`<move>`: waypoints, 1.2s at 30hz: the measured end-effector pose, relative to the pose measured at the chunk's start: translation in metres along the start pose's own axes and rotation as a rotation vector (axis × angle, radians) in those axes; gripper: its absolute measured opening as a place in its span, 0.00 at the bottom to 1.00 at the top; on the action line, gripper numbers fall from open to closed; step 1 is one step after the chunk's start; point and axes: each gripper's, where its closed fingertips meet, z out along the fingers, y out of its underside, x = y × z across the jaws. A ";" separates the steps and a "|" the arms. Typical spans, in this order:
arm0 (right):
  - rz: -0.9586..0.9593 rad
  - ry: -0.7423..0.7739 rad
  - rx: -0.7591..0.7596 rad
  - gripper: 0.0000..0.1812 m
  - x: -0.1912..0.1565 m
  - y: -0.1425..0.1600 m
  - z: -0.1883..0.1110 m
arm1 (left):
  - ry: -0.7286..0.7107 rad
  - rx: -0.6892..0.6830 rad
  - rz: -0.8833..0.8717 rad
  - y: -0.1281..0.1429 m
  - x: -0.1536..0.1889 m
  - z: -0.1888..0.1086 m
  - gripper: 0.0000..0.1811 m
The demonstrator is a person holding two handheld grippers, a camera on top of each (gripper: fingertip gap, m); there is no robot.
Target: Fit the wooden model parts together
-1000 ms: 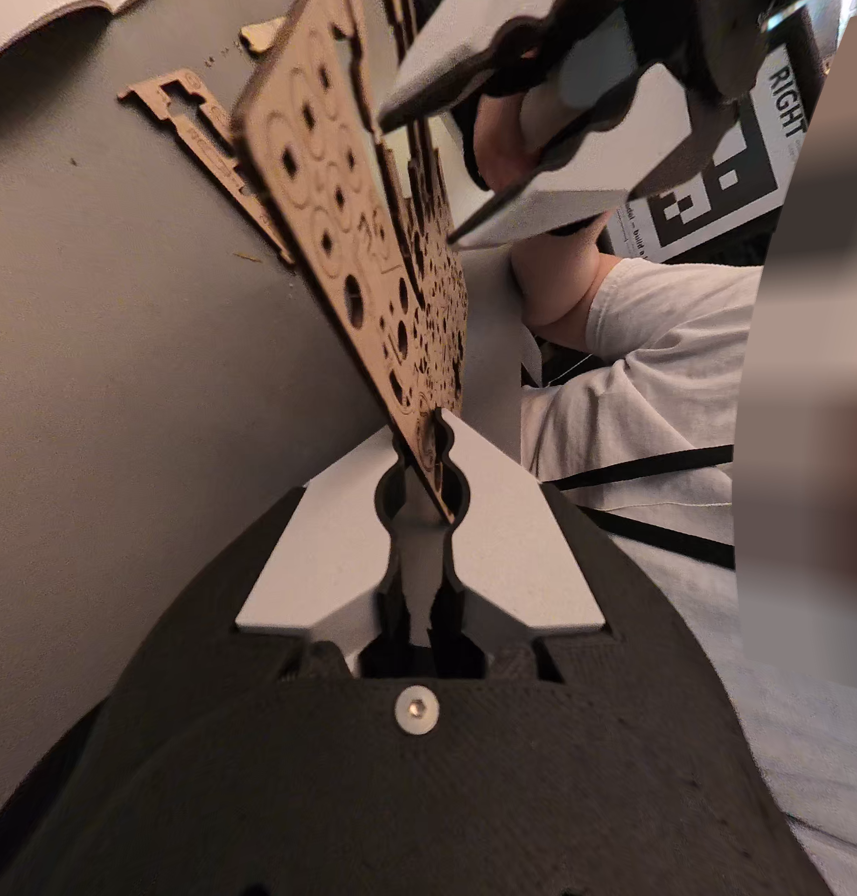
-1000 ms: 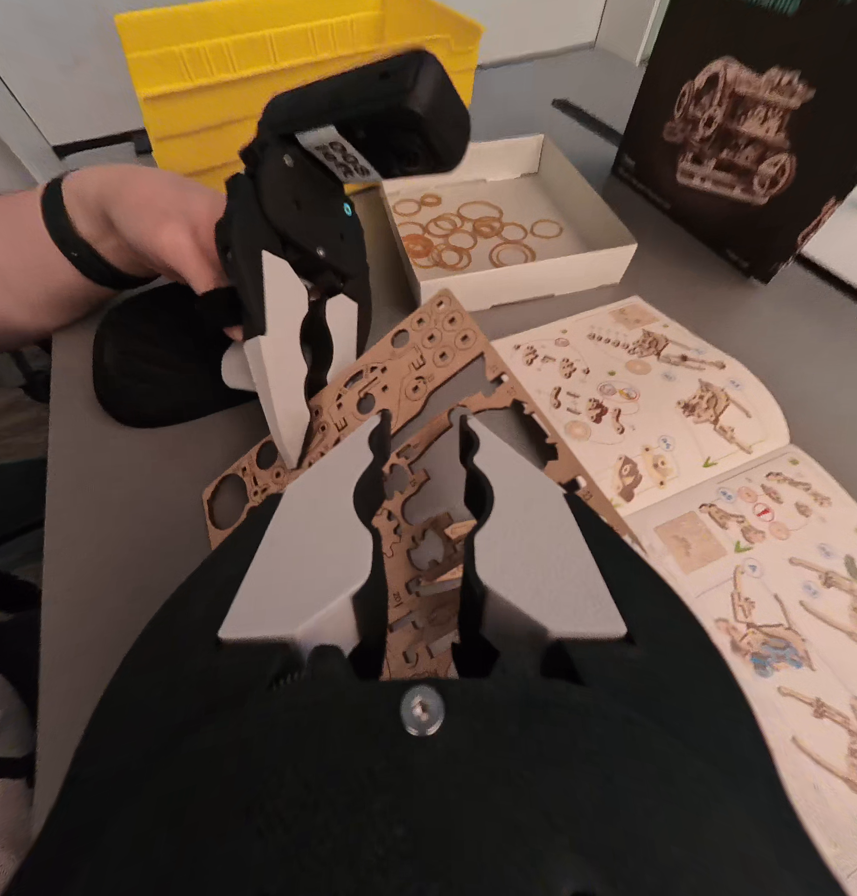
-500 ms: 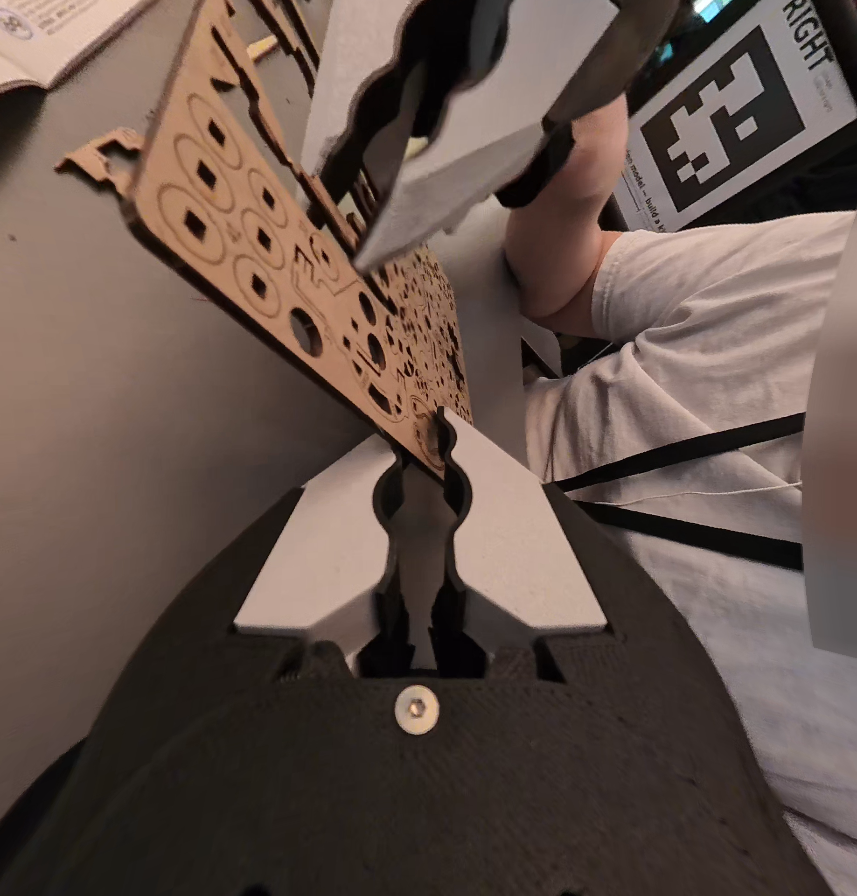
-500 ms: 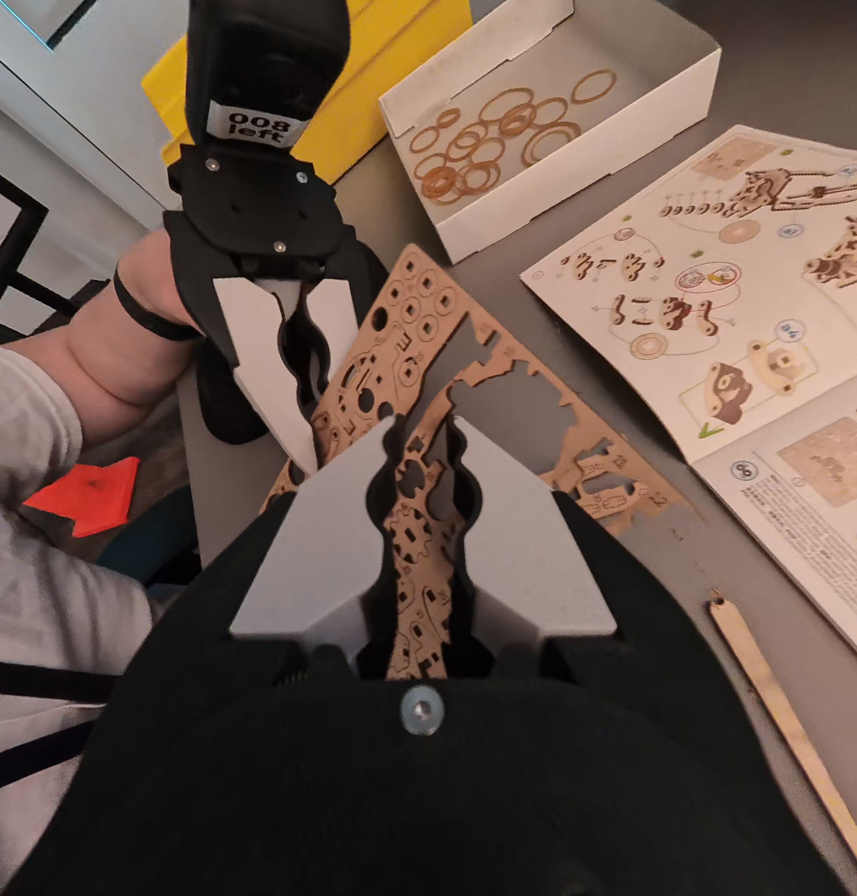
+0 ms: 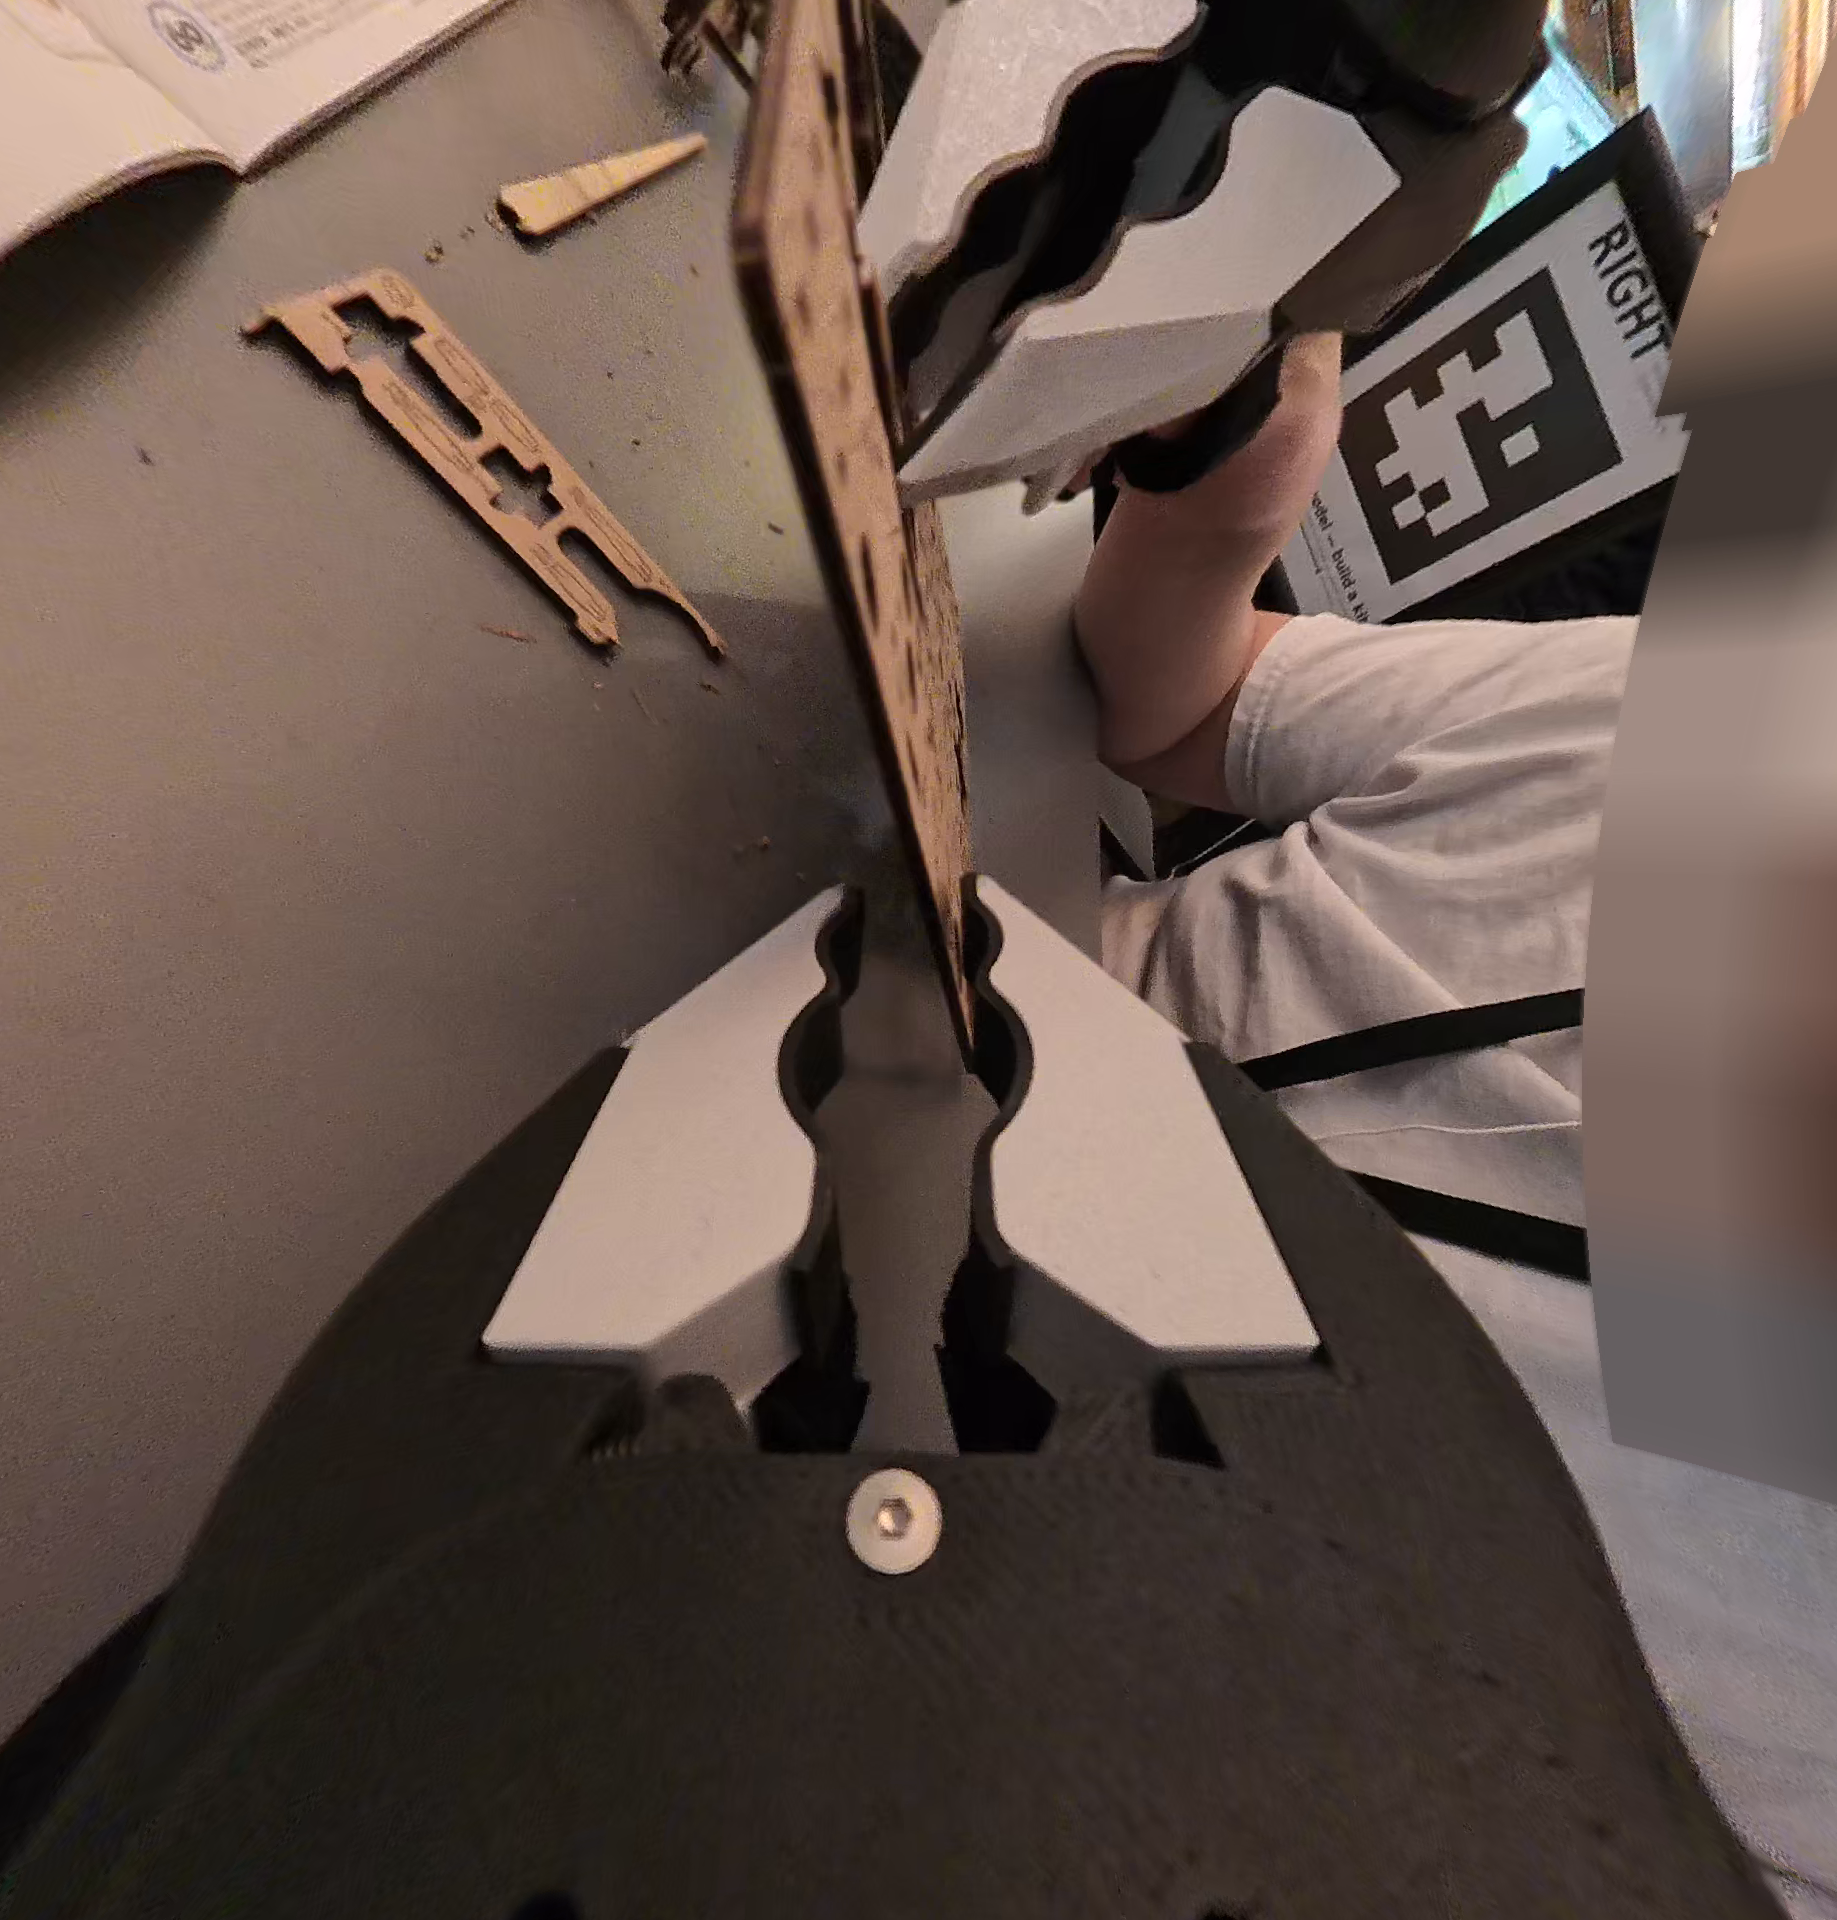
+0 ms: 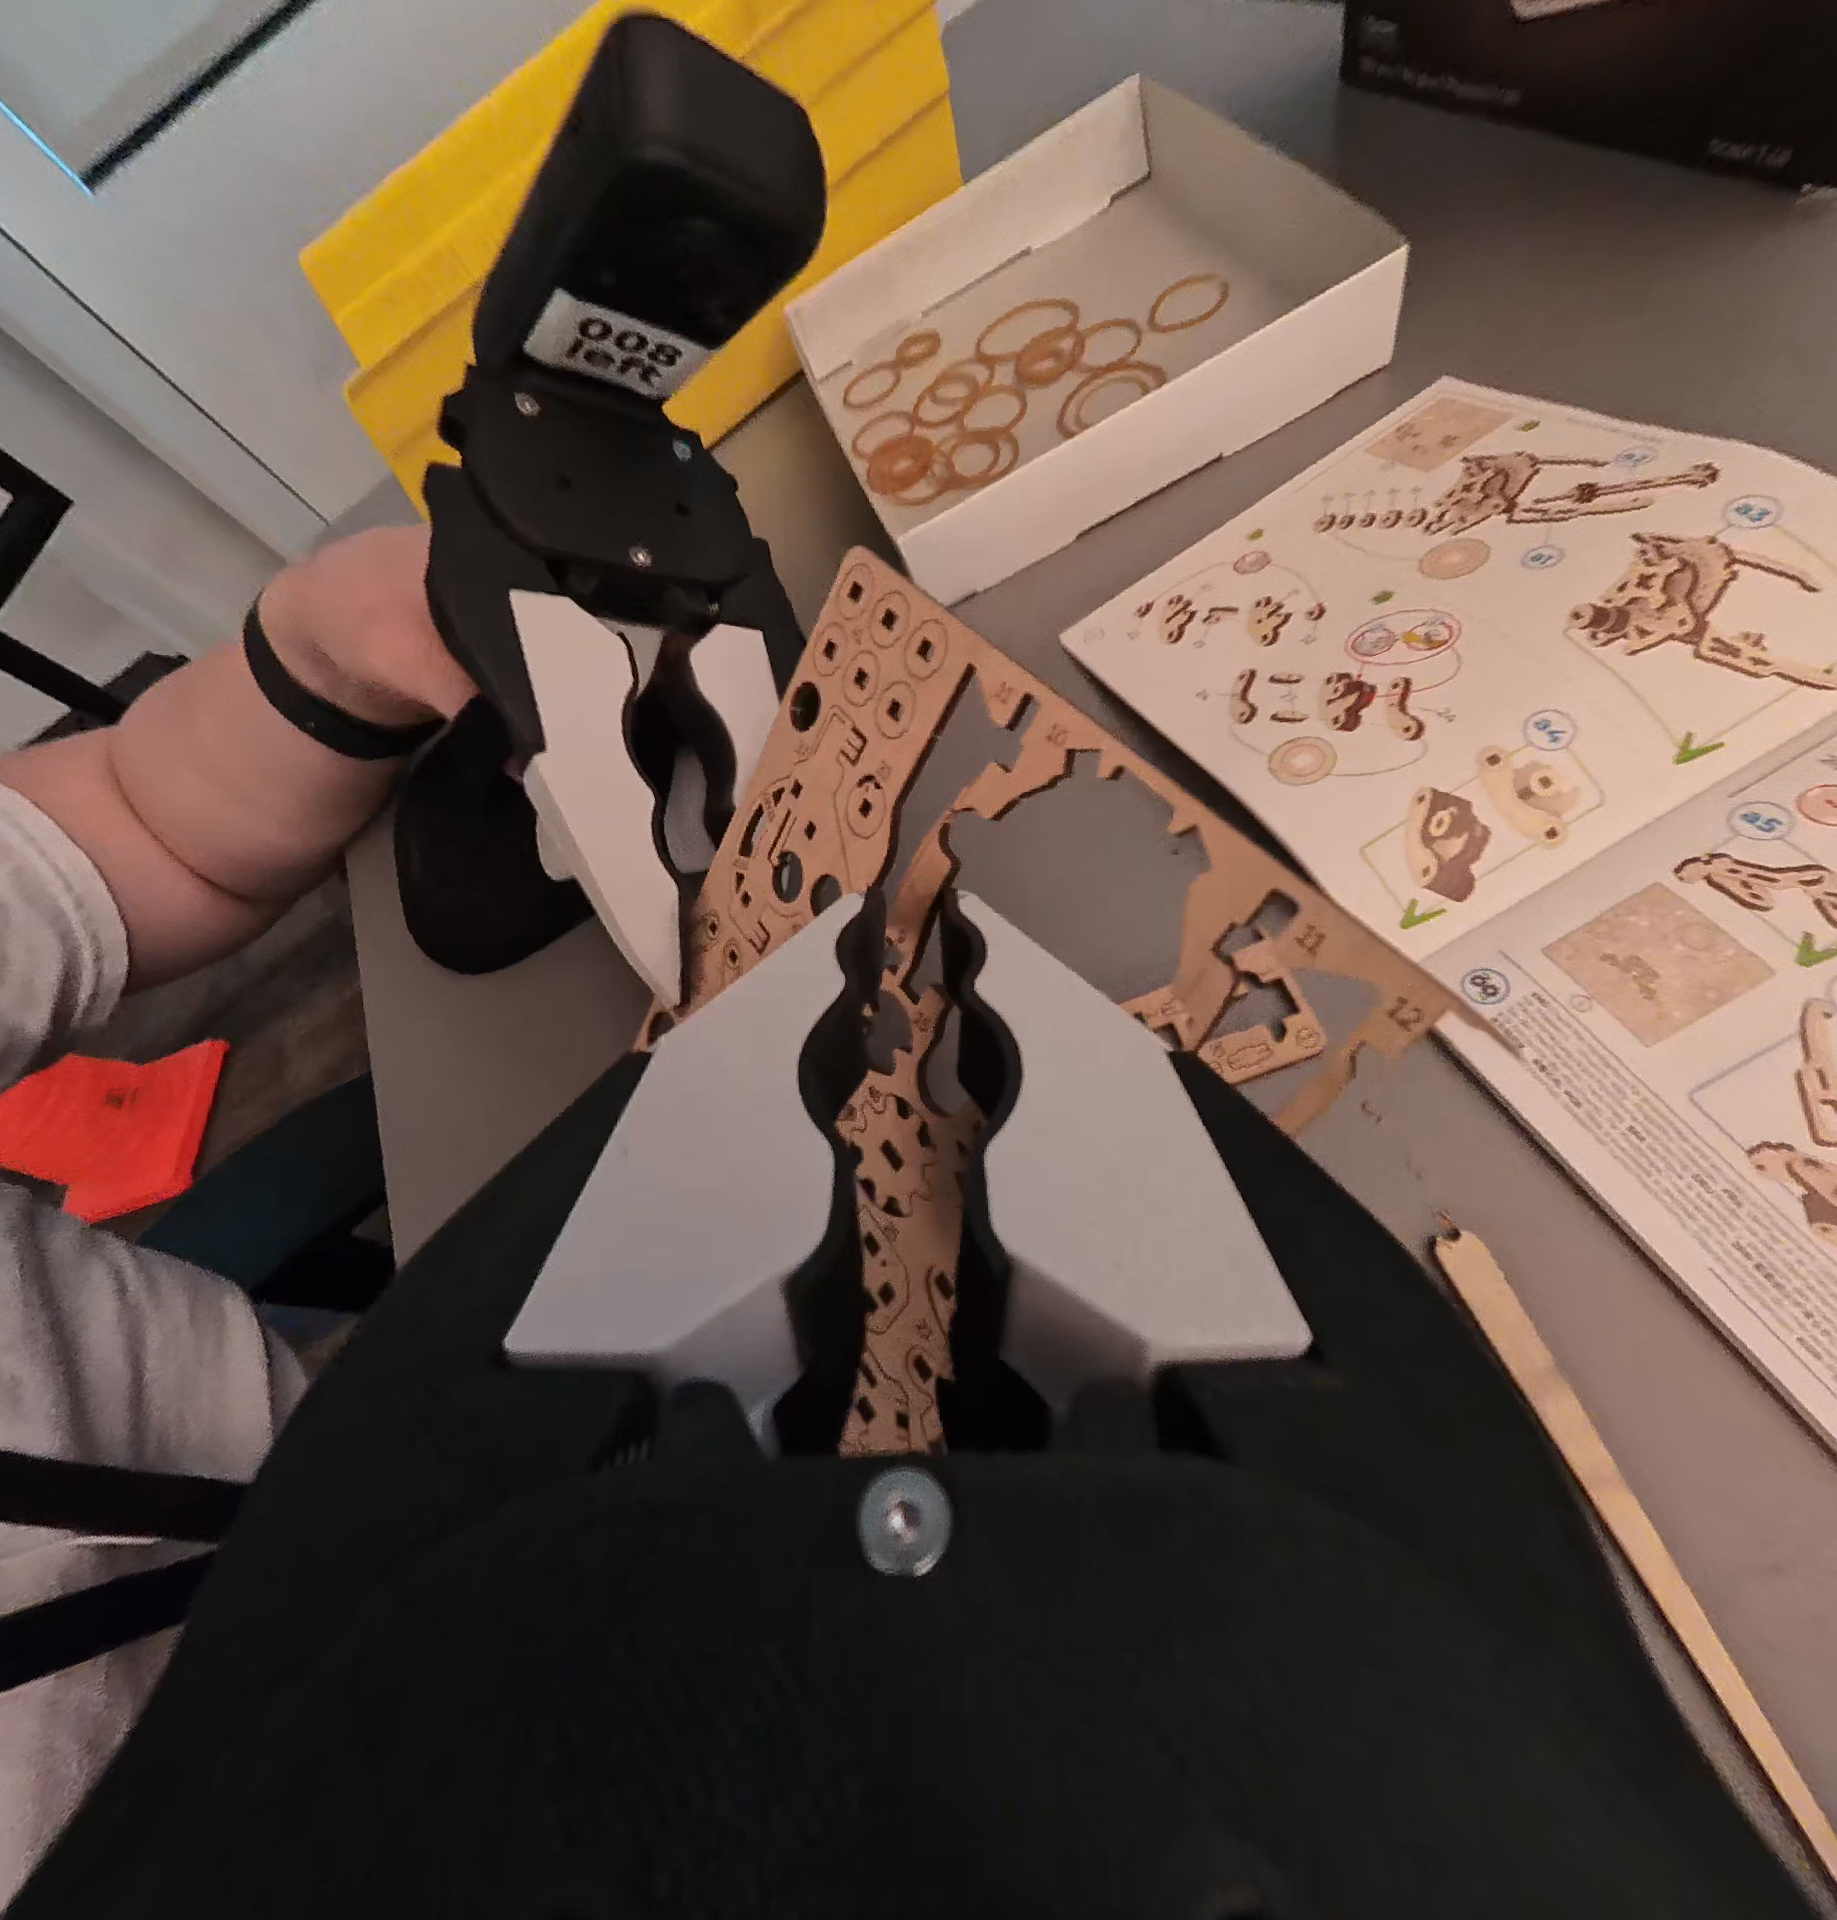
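A laser-cut wooden sheet (image 6: 893, 665) of model parts, with several empty cut-outs, stands tilted on the grey table (image 5: 270, 935). In the left wrist view the wooden sheet (image 5: 862, 499) is edge-on. My left gripper (image 5: 914, 899) holds its near corner, which lies against the right finger. The left gripper also shows in the right wrist view (image 6: 690, 914). My right gripper (image 6: 912, 906) points at the sheet's face, its jaws narrowed onto a thin strip of the sheet. The right gripper also shows in the left wrist view (image 5: 893, 384), its tips at the sheet.
A loose wooden frame scrap (image 5: 478, 457) and a wedge (image 5: 602, 182) lie on the table. An open instruction booklet (image 6: 1465, 665), a white box (image 6: 1153, 488) of rubber rings, a yellow bin (image 6: 426, 270), a black box (image 6: 1620, 83) and a wooden stick (image 6: 1620, 1538) are around. The person's arm (image 6: 218, 790) is left. My right fingertips sit around 7 cm from my left ones. It is some 15 cm from my right tips to the wooden stick (image 6: 1620, 1538). The left camera catches it too, in the left wrist view (image 5: 622, 185).
The right gripper's jaws have closed in from wide open onto the sheet. The sheet has turned from face-on to edge-on in the left wrist view. Both grippers have shifted.
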 end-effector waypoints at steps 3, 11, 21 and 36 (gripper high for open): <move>-0.002 0.023 0.037 0.04 0.005 -0.004 -0.003 | -0.005 0.014 -0.013 -0.002 -0.002 0.000 0.10; 0.003 0.032 0.055 0.04 0.007 -0.007 -0.001 | -0.056 -0.033 0.005 0.006 -0.006 0.007 0.11; 0.007 0.029 0.079 0.04 0.007 -0.009 -0.001 | -0.011 -0.034 -0.013 0.007 0.000 0.008 0.01; 0.013 0.030 0.049 0.04 0.007 0.001 0.003 | -0.011 -0.041 0.004 0.008 0.002 0.011 0.02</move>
